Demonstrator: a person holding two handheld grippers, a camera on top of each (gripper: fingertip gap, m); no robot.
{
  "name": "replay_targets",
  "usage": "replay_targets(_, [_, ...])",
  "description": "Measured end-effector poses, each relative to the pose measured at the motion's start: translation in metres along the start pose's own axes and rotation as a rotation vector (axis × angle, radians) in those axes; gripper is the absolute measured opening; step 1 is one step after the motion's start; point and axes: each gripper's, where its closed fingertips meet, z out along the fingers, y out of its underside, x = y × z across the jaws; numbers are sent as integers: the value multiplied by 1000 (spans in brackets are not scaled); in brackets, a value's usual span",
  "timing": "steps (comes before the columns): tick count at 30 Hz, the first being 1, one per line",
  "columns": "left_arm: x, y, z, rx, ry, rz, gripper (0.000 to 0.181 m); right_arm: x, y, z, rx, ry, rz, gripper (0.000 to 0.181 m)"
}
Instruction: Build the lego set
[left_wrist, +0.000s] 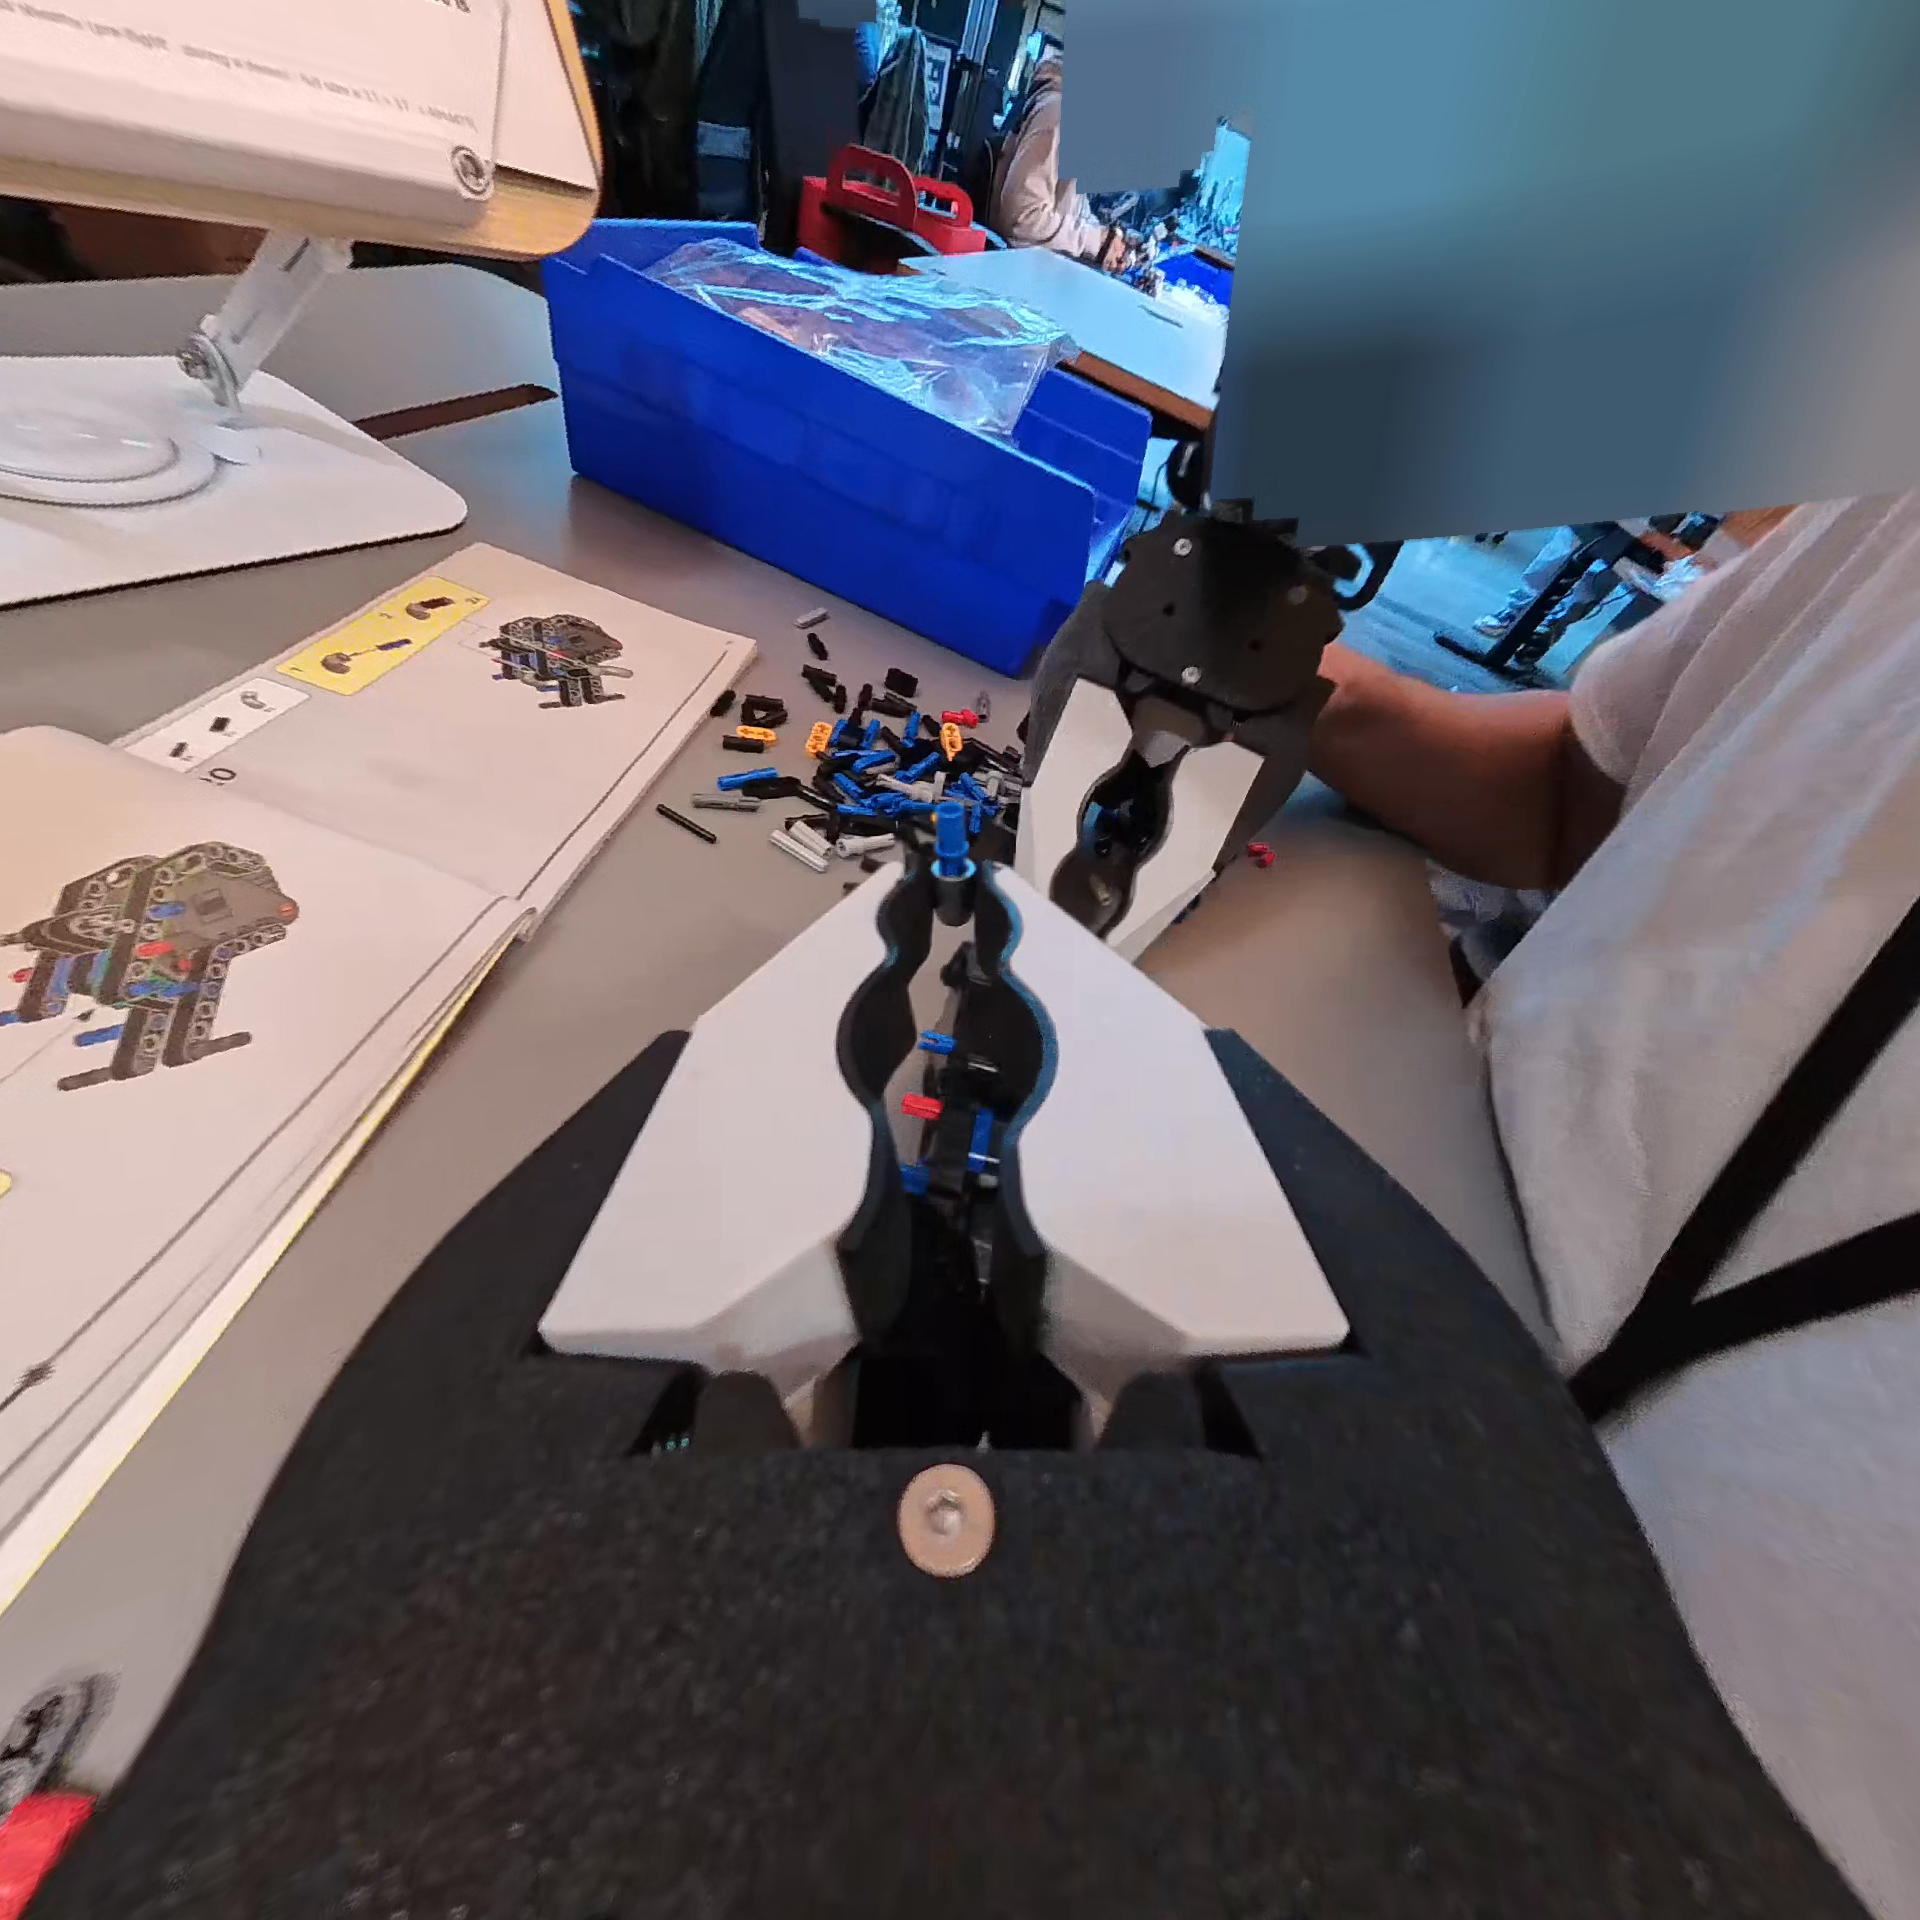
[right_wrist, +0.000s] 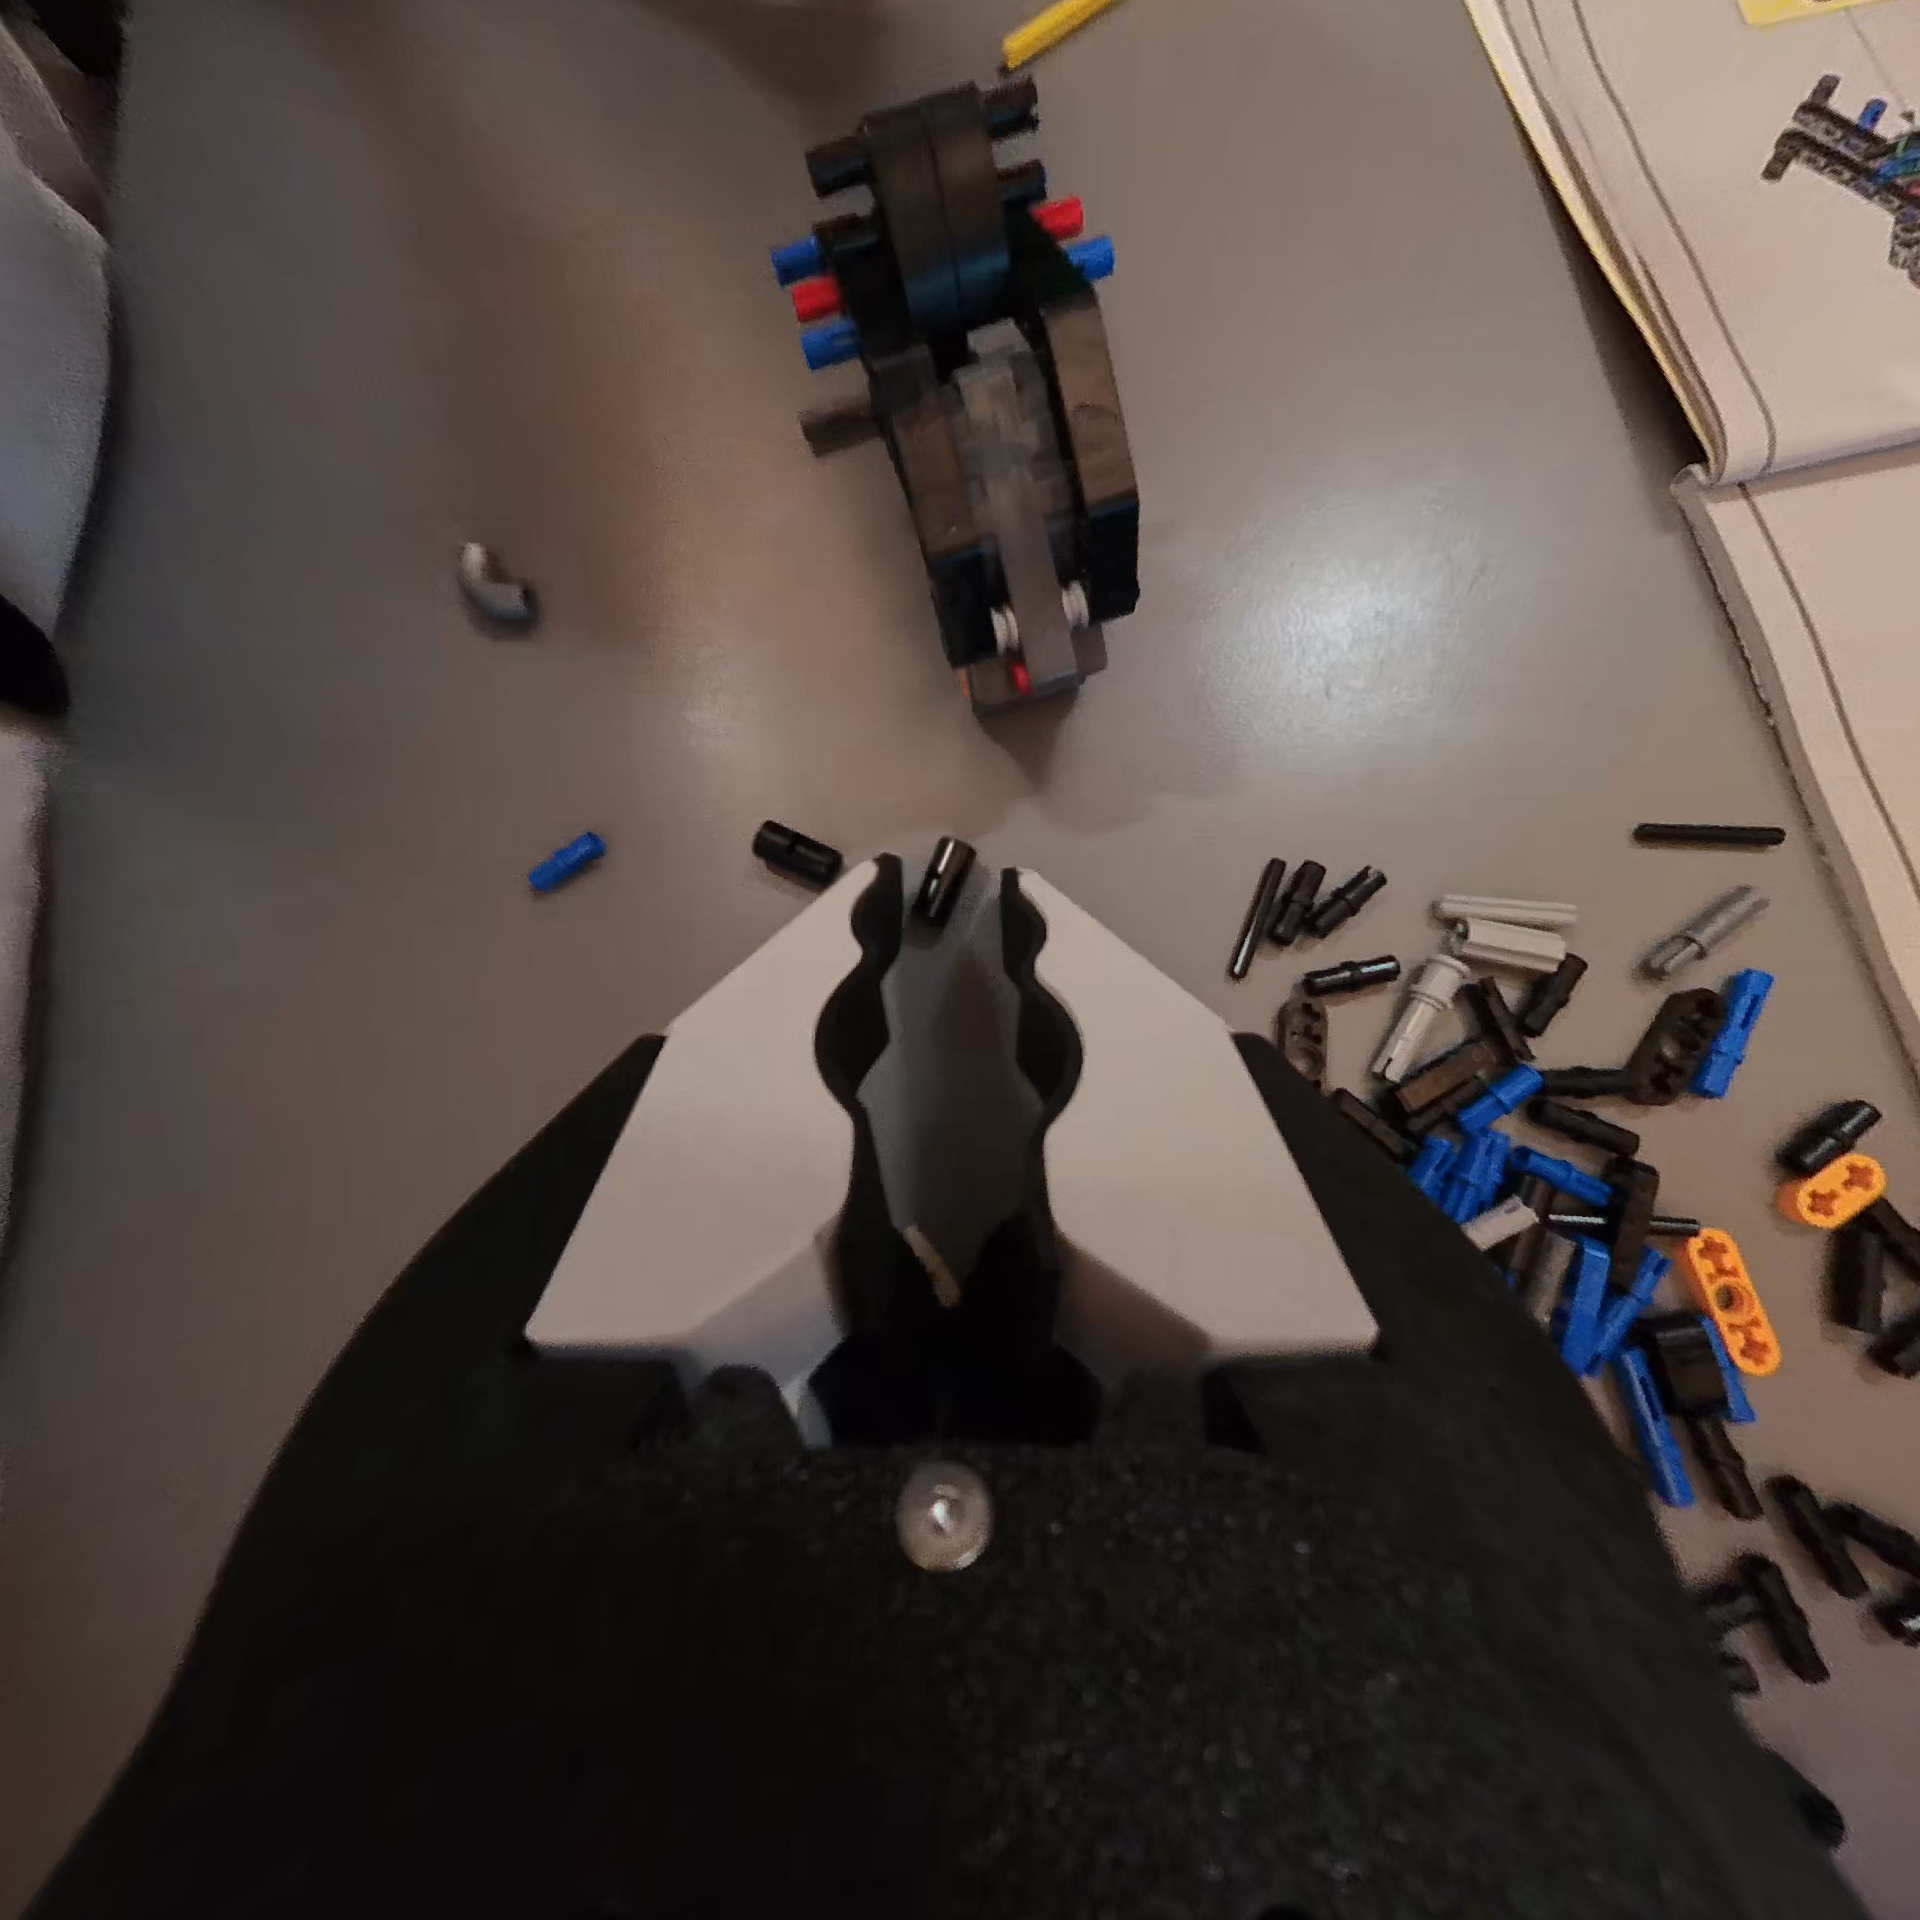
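Note:
My left gripper (left_wrist: 948, 878) is shut on a small blue pin (left_wrist: 948, 831) that stands up at its tips. Through the gap between its fingers I see the black lego assembly (left_wrist: 961, 1101) with blue and red pins, on the table below. My right gripper (right_wrist: 951, 862) points down at the table and is shut on a short black pin (right_wrist: 940, 883) at its tips. The assembly (right_wrist: 987, 416) stands free on the grey table just beyond it. The right gripper also shows in the left wrist view (left_wrist: 1089, 906), at the edge of the loose parts pile (left_wrist: 883, 758).
The pile of black, blue, grey and orange parts (right_wrist: 1558, 1143) lies right of the right gripper. The open instruction booklet (left_wrist: 312, 883) lies left. A blue bin (left_wrist: 831, 468) and a white stand (left_wrist: 208, 468) sit behind. Loose black pin (right_wrist: 795, 854), blue pin (right_wrist: 566, 862). A person's arm (left_wrist: 1455, 769). My hands' fingertips stand some 12 cm from each other.

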Motion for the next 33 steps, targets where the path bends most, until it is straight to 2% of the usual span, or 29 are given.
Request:
replay_targets(4, [5, -3, -4, 37, 46, -29, 5, -2, -21, -9, 128, -3, -43, 28])
replay_targets(10, [38, -3, -4, 58, 262, -82, 6, -11, -74, -37, 391, -47, -148, 35])
replay_targets(15, [59, 15, 1, -5, 305, 85, 6, -32, -116, -46, 479, -144, -275, 38])
replay_targets(18, [76, 20, 1, -35, 368, 126, 6, -46, -120, -43, 489, -229, -320, 37])
replay_targets(21, [87, 37, 2, -133, 407, 169, 6, -64, -118, -42, 519, -254, -403, 27])
replay_targets(26, [111, 53, 1, -222, 493, 210, 6, -88, -110, -36, 478, -325, -471, 18])
replay_targets(29, [119, 66, 2, -287, 520, 234, 6, -89, -98, -22, 392, -289, -529, 14])
replay_targets(33, [121, 70, 3, -312, 530, 212, 6, -95, -96, -24, 372, -284, -561, 7])
